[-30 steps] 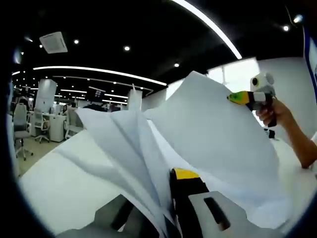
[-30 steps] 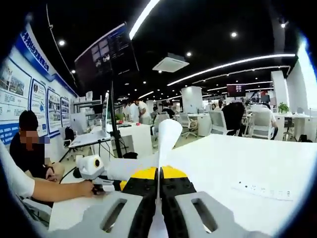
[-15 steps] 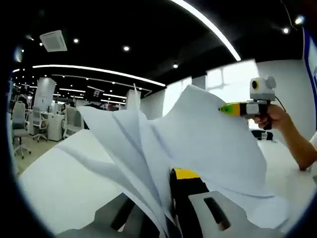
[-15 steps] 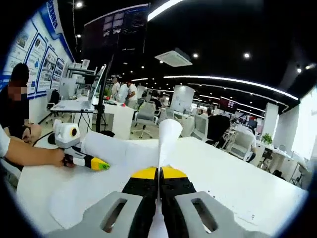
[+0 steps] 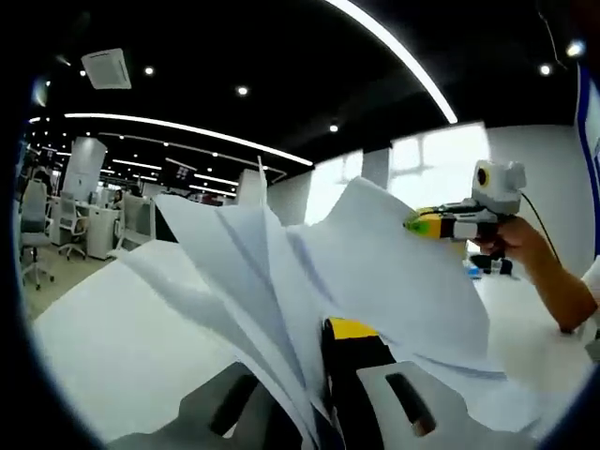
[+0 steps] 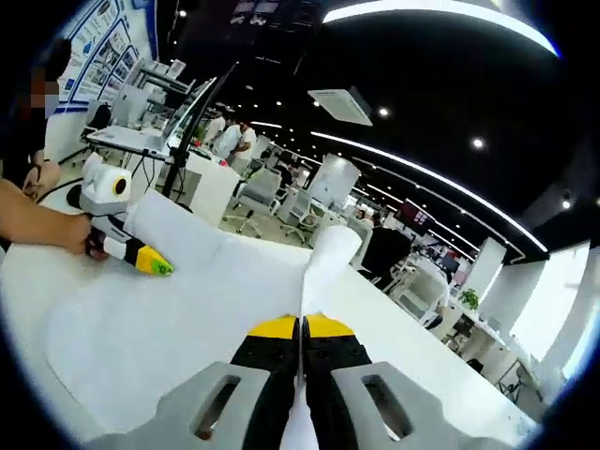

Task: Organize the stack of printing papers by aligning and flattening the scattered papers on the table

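Note:
Several white sheets of printing paper [image 5: 281, 272] fan upward from my left gripper [image 5: 319, 342], which is shut on their lower edge; its left jaw is hidden behind the sheets. The largest sheet [image 5: 403, 281] bends toward my right gripper [image 5: 417, 223], held by a hand [image 5: 511, 246] at the right. In the right gripper view, my right gripper [image 6: 300, 326] is shut on the edge of a sheet [image 6: 323, 267] that curls up ahead of it. More paper [image 6: 178, 319] spreads left to the left gripper [image 6: 157, 268], held by a hand [image 6: 47, 230].
The papers hang over a wide white table [image 5: 103, 347] [image 6: 422, 356]. Office desks and chairs [image 6: 258, 192] stand beyond it, with several people far off. A dark stand [image 6: 192, 122] rises beside the desk at the left.
In the left gripper view the right gripper has moved left and down, so the big sheet bends lower. The right gripper view has swung and now sees more of the paper.

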The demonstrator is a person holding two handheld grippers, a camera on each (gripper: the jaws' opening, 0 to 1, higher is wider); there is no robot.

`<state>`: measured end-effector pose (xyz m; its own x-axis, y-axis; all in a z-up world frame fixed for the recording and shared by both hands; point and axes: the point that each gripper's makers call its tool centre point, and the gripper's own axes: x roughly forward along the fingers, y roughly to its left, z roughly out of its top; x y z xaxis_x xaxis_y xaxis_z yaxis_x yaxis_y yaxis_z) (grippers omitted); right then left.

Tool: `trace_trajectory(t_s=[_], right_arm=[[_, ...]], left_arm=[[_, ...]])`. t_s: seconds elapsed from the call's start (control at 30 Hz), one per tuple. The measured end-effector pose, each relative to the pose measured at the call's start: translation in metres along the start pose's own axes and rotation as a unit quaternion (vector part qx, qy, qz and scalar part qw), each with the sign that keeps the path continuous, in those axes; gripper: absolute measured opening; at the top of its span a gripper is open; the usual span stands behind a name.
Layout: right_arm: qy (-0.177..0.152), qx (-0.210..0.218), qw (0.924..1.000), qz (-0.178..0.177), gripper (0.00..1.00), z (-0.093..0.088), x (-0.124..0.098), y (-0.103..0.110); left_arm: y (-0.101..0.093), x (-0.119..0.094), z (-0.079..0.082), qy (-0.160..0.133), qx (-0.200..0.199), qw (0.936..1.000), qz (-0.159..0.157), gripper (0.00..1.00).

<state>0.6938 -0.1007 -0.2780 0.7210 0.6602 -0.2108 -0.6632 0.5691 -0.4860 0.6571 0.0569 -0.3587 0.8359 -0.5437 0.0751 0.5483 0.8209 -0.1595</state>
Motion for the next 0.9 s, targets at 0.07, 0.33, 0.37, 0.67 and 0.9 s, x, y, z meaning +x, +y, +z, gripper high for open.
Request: trace_trajectory(t_s=[0.07, 0.33, 0.37, 0.67, 0.9], right_arm=[[0.0, -0.002, 1.0, 0.0, 0.0, 0.0, -0.001, 0.0], [-0.005, 0.002, 1.0, 0.006, 0.0, 0.002, -0.001, 0.003], [-0.005, 0.003, 1.0, 0.008, 0.0, 0.002, 0.0, 0.004], [-0.008, 0.002, 0.9998, 0.015, 0.0, 0.004, 0.002, 0.009], [-0.018, 0.005, 0.9995, 0.026, 0.0, 0.01, 0.002, 0.015]], left_arm=[[0.001, 0.0, 0.001, -0.001, -0.005, 1.0, 0.0, 0.08], [-0.001, -0.001, 0.002, -0.005, -0.02, 0.9998, -0.002, 0.09], [0.0, -0.001, 0.002, -0.006, -0.022, 0.9997, -0.002, 0.1], [-0.002, -0.001, 0.004, -0.011, -0.036, 0.9992, -0.007, 0.1], [-0.001, 0.0, 0.005, -0.012, -0.034, 0.9993, -0.006, 0.11]])
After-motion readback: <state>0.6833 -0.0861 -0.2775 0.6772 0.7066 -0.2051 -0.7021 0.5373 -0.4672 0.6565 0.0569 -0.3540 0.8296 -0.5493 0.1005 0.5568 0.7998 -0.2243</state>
